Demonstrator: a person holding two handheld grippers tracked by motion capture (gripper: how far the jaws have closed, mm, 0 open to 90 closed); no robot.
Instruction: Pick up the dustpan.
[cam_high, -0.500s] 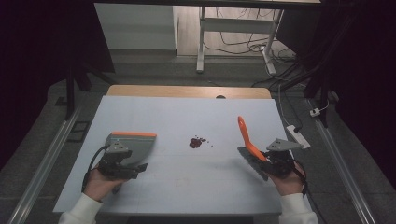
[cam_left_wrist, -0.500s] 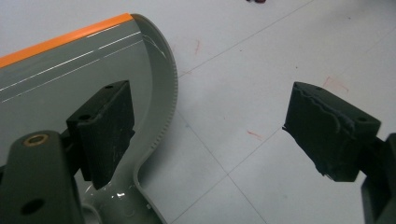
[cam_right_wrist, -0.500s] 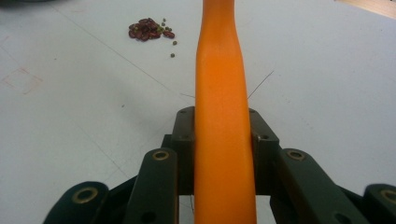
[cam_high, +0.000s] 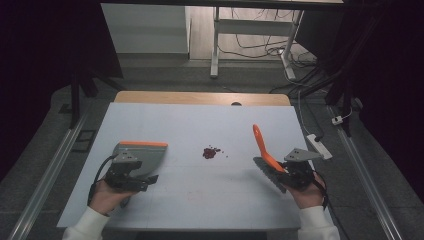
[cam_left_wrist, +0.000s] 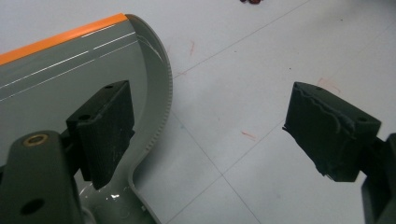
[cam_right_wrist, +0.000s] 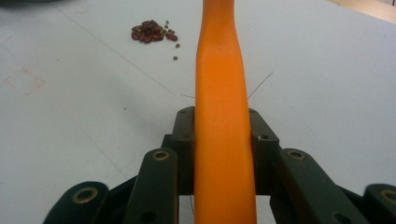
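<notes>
While the right gripper (cam_high: 280, 175) already clamps the orange brush (cam_high: 261, 146), the left gripper (cam_left_wrist: 224, 135) gapes beside the dustpan (cam_high: 142, 155) — ungrasped. Mid-table, the beans (cam_high: 211, 152) lie unswept — sweeping, I judge, remains.

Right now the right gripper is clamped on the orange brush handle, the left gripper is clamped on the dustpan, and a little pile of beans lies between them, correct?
Not quite. The left gripper is not clamped: the left gripper view shows its jaws wide apart, with the grey dustpan beside one jaw. The right gripper does clamp the orange brush handle, and the beans lie between them.
</notes>
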